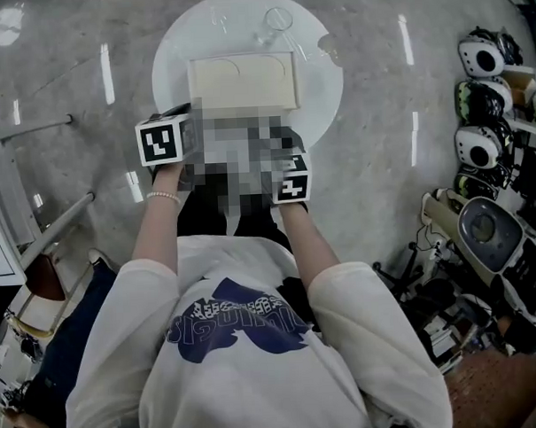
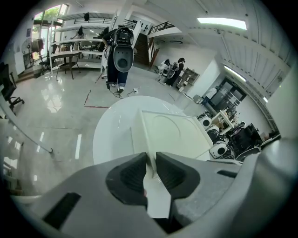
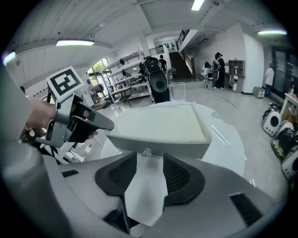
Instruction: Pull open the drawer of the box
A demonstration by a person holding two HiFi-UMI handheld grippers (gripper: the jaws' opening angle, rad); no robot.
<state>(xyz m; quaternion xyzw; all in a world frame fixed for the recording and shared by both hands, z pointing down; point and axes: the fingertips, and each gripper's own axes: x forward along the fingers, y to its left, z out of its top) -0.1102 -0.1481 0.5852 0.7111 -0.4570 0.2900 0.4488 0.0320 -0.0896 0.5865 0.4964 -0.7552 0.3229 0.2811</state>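
A cream box (image 1: 243, 81) lies on a round white table (image 1: 173, 71). In the left gripper view my left gripper (image 2: 151, 163) is shut on the box's near left corner (image 2: 150, 158), whose thin wall runs between the pads. The right gripper view shows that gripper (image 3: 108, 126) from the side, clamped at the same corner. My right gripper (image 3: 149, 160) is open and points at the box's front face (image 3: 163, 145). A small clear knob (image 3: 147, 152) on that face sits just past the fingertips, in line with the gap. The head view hides both sets of jaws behind a mosaic patch.
A clear glass (image 1: 277, 20) stands on the table behind the box. Several black-and-white machines (image 1: 478, 57) crowd the floor at the right. A metal rail (image 1: 47, 229) and a chair lie at the left. The person's hands and arms reach in from below.
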